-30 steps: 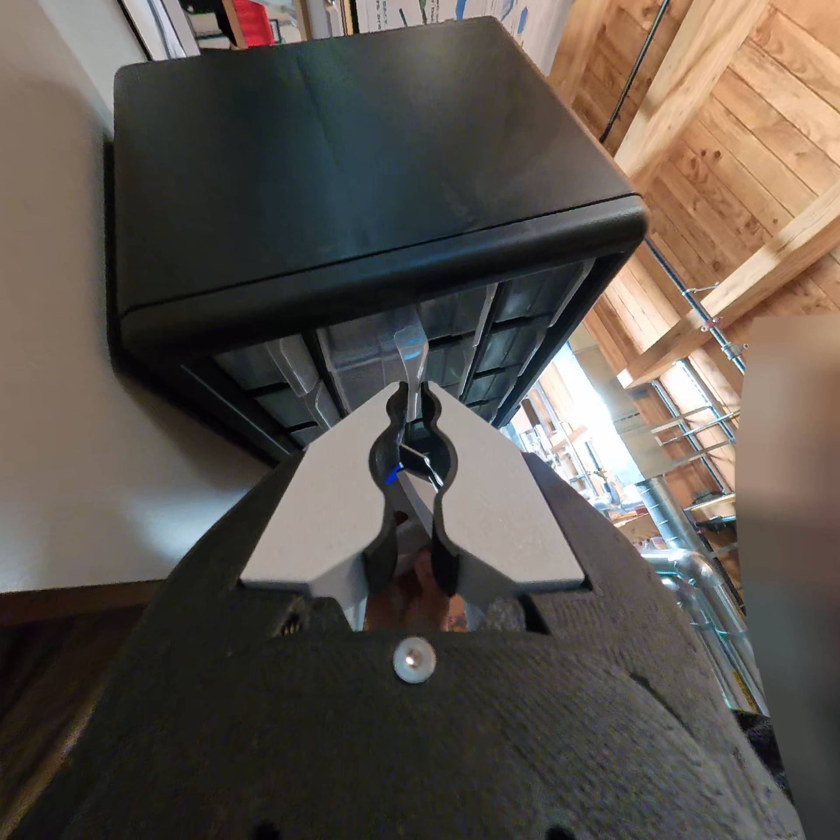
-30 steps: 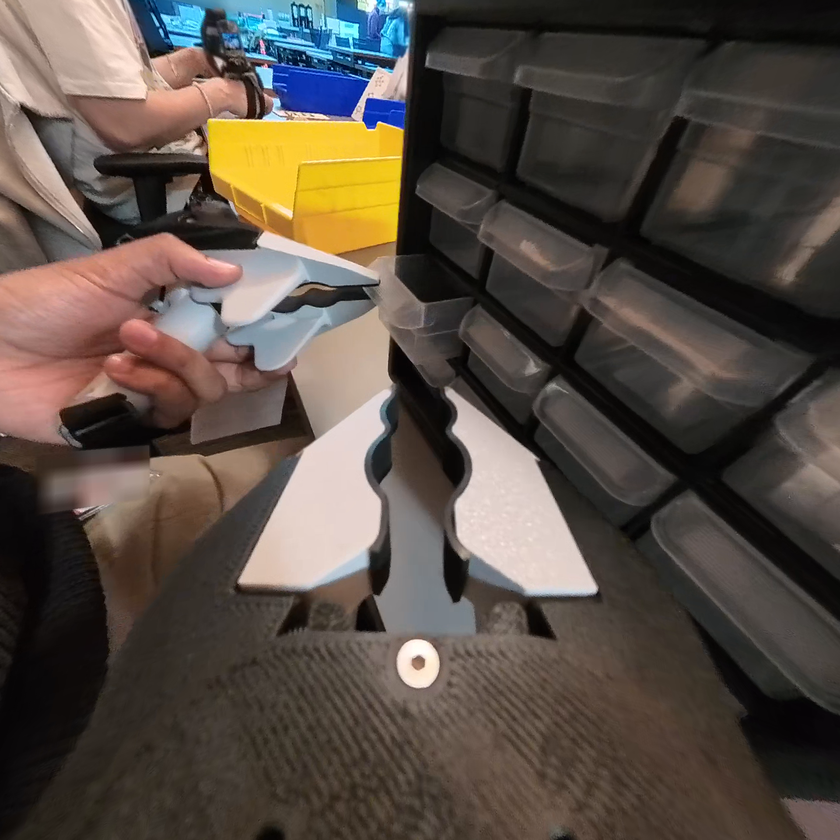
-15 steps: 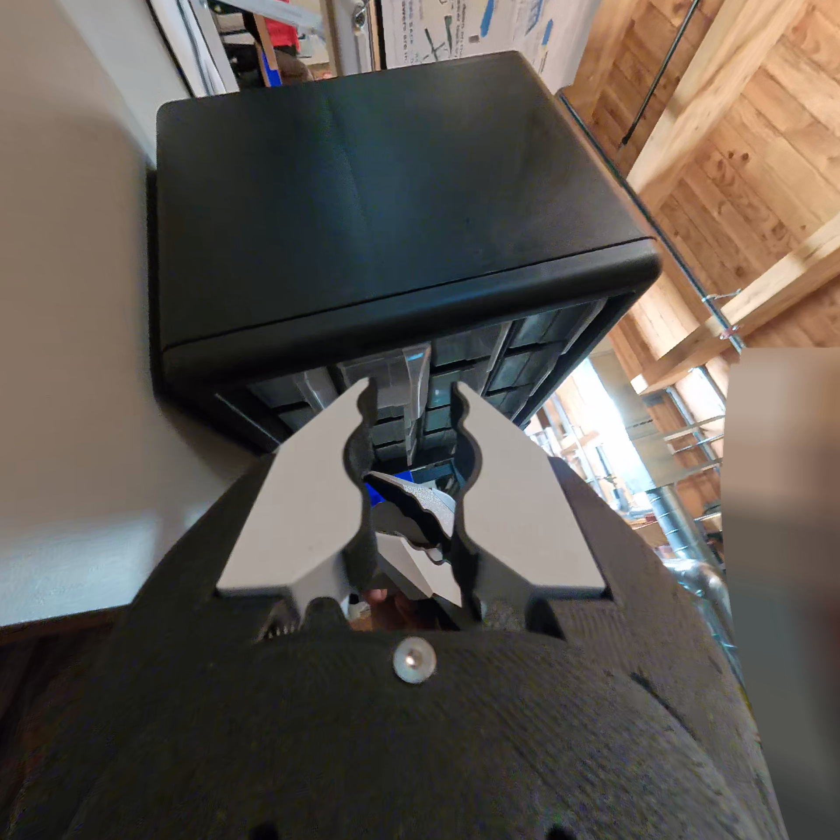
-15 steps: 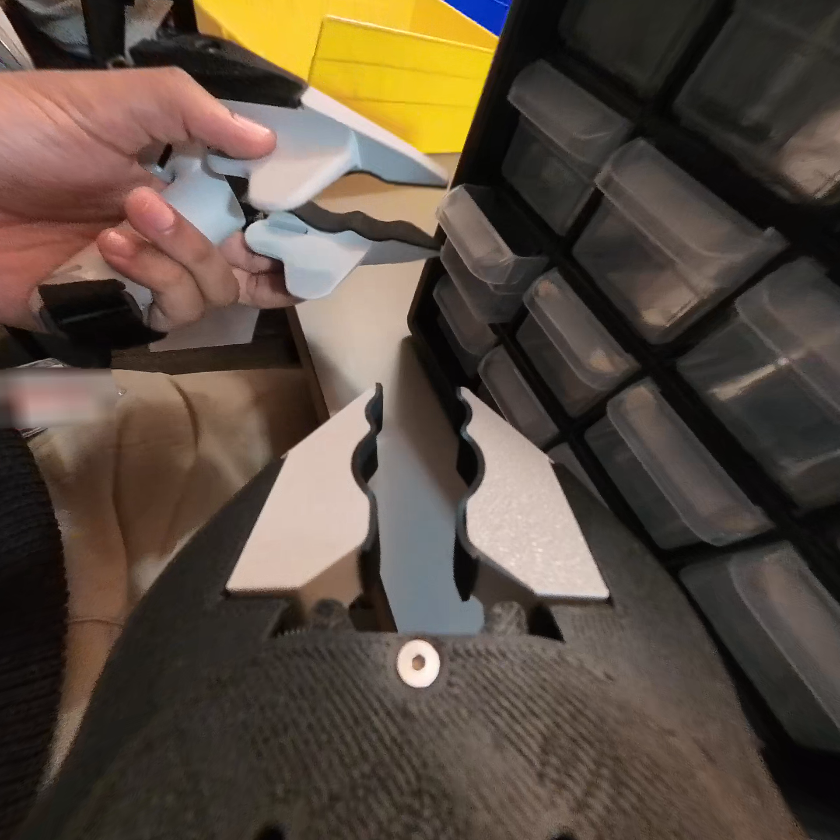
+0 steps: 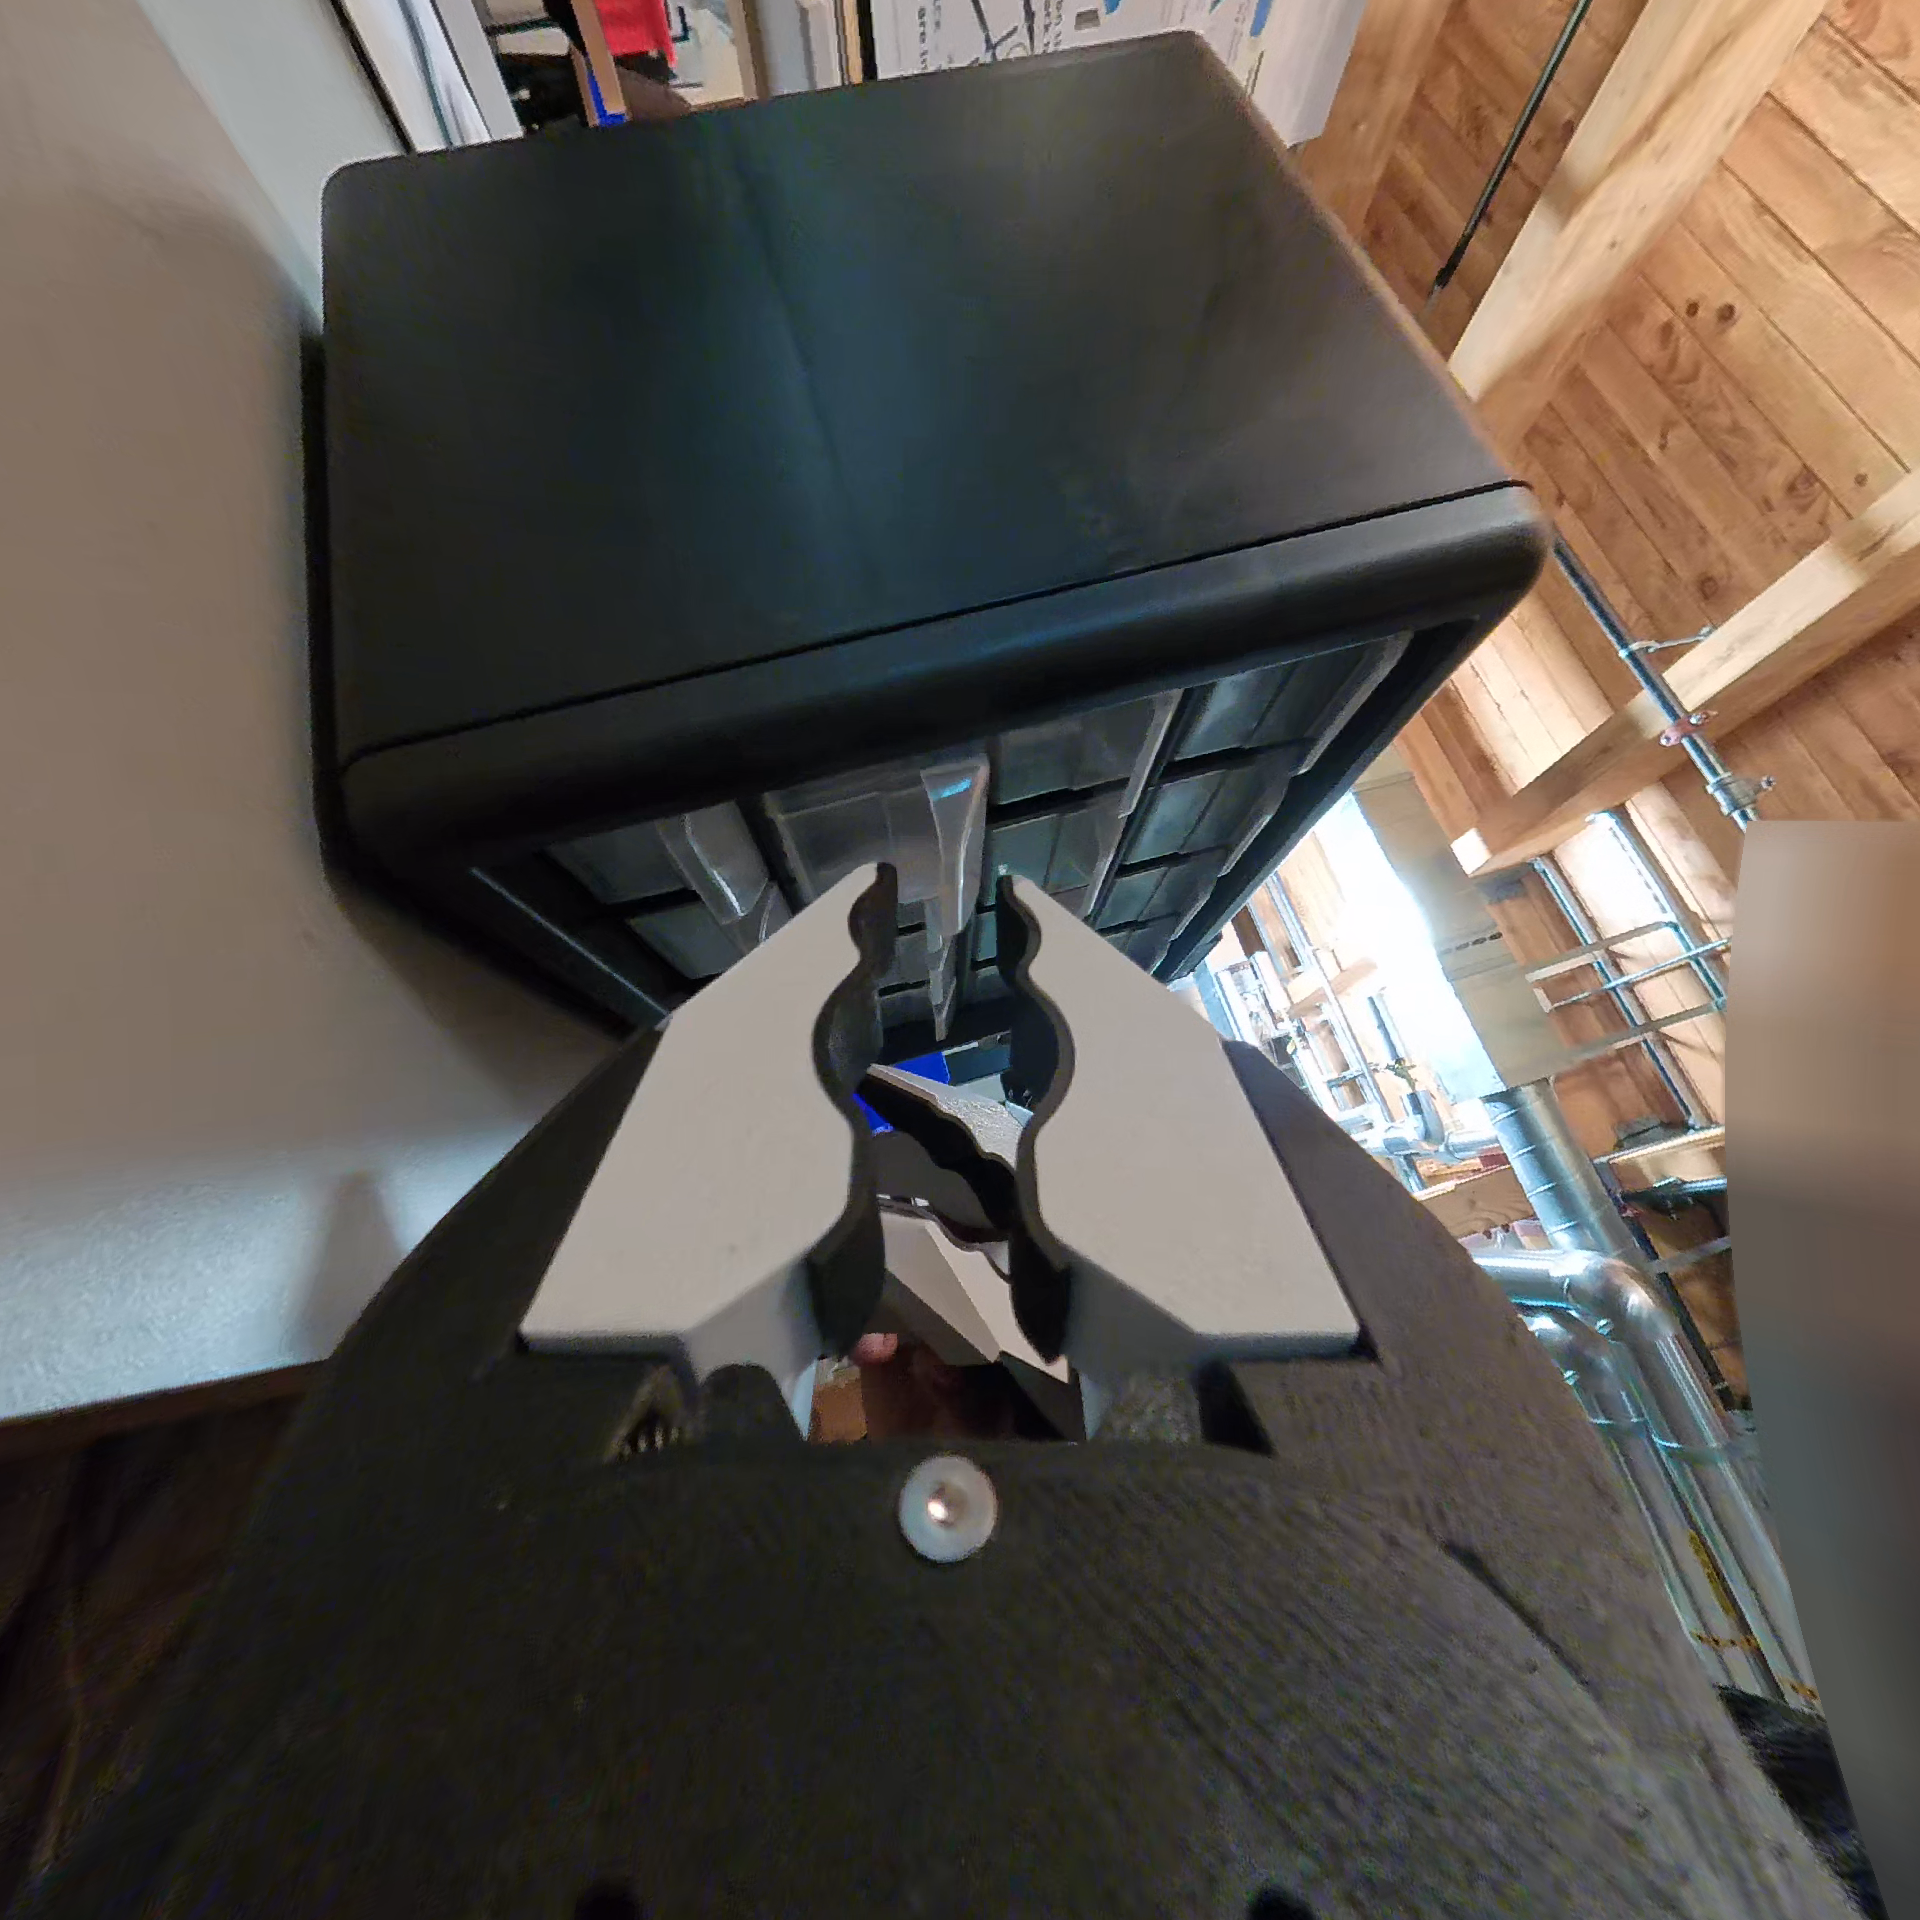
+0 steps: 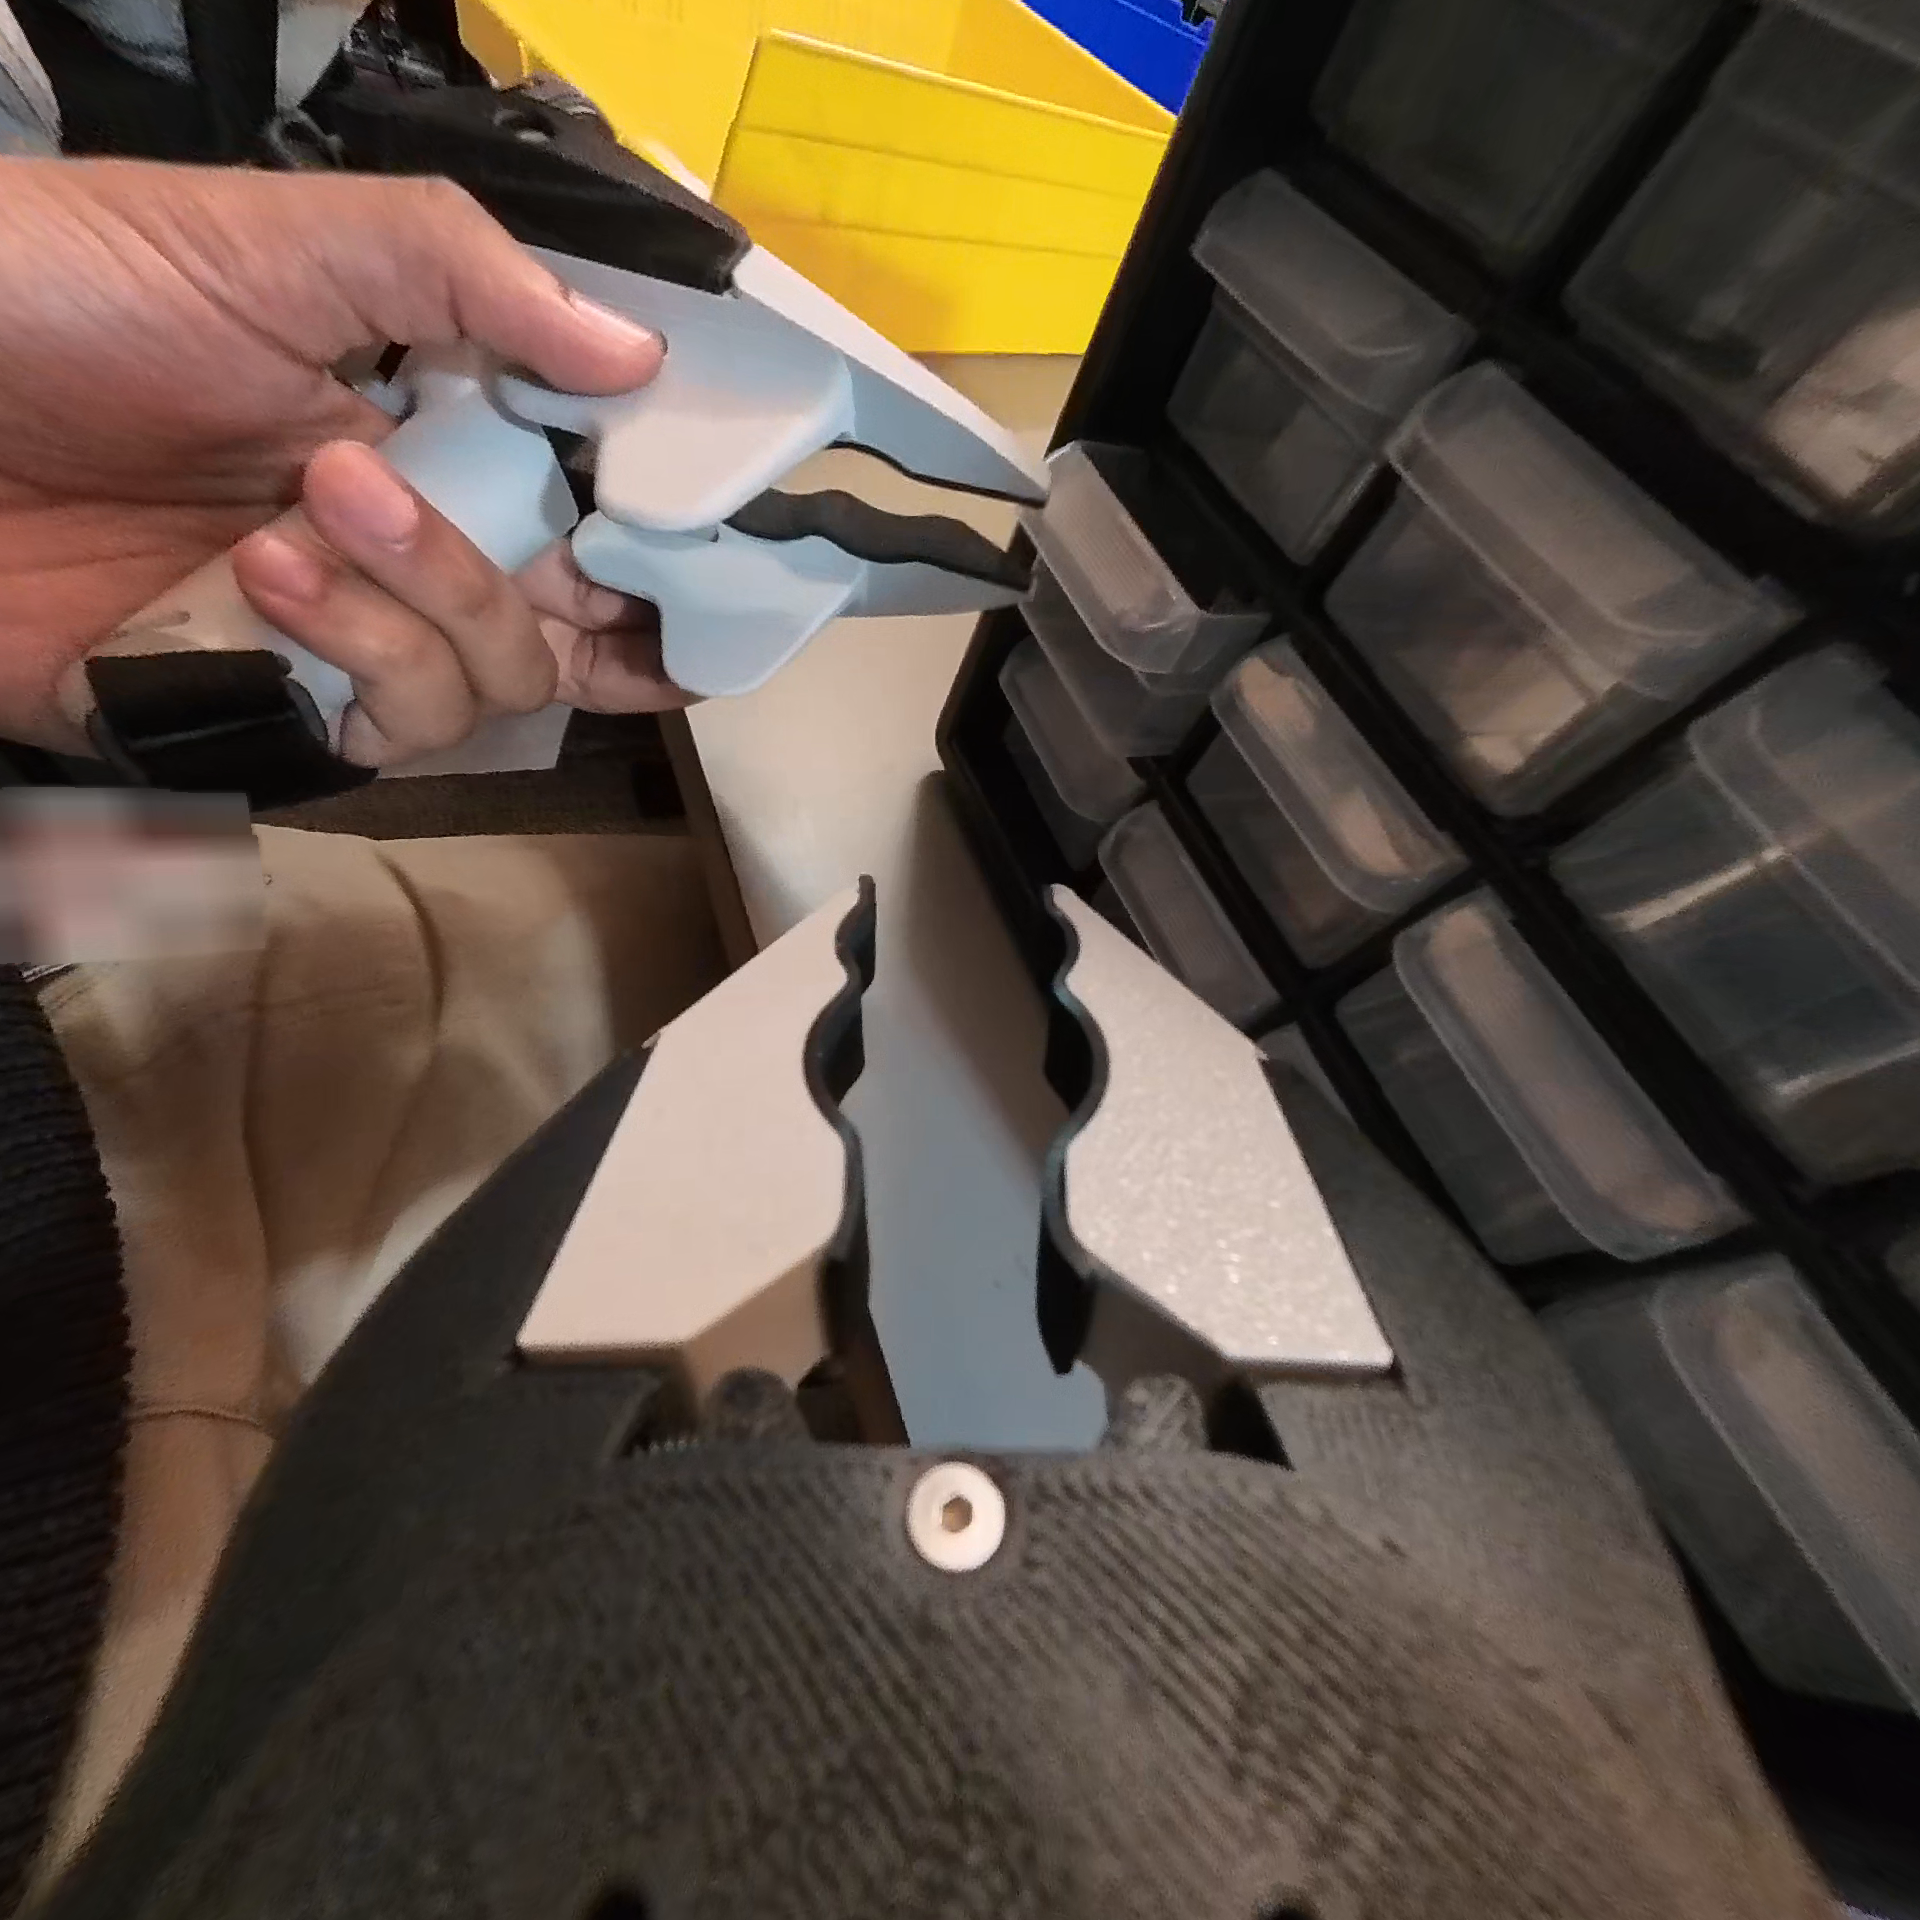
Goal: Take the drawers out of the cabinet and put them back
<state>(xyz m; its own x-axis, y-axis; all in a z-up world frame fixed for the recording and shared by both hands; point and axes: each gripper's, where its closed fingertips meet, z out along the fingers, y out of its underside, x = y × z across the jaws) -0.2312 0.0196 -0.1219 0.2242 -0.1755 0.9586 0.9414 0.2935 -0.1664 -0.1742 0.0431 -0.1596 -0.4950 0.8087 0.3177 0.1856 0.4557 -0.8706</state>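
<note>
The black cabinet (image 5: 831,416) holds rows of clear plastic drawers; it also shows in the right wrist view (image 6: 1132,343). My left gripper (image 5: 943,883) is open, its tips on either side of the handle lip of one clear drawer (image 5: 873,821) in the outer column. In the right wrist view a hand holds the left gripper (image 6: 1031,545), jaws slightly apart at that drawer (image 6: 1117,566), which sticks out a little from its slot. My right gripper (image 6: 958,894) is open and empty, low beside the cabinet's bottom corner.
The cabinet stands on a pale tabletop (image 5: 125,831) near its edge. Yellow bins (image 6: 914,156) lie behind the left gripper. A person's hand (image 6: 260,364) and beige clothing (image 6: 364,1039) are at the left. Wooden beams (image 5: 1662,312) fill the background.
The left gripper, shut on the pulled-out drawer's handle, opened wide with the drawer back in. Now its jaws are narrower around the handle. The right gripper moved lower, nearer the cabinet.
</note>
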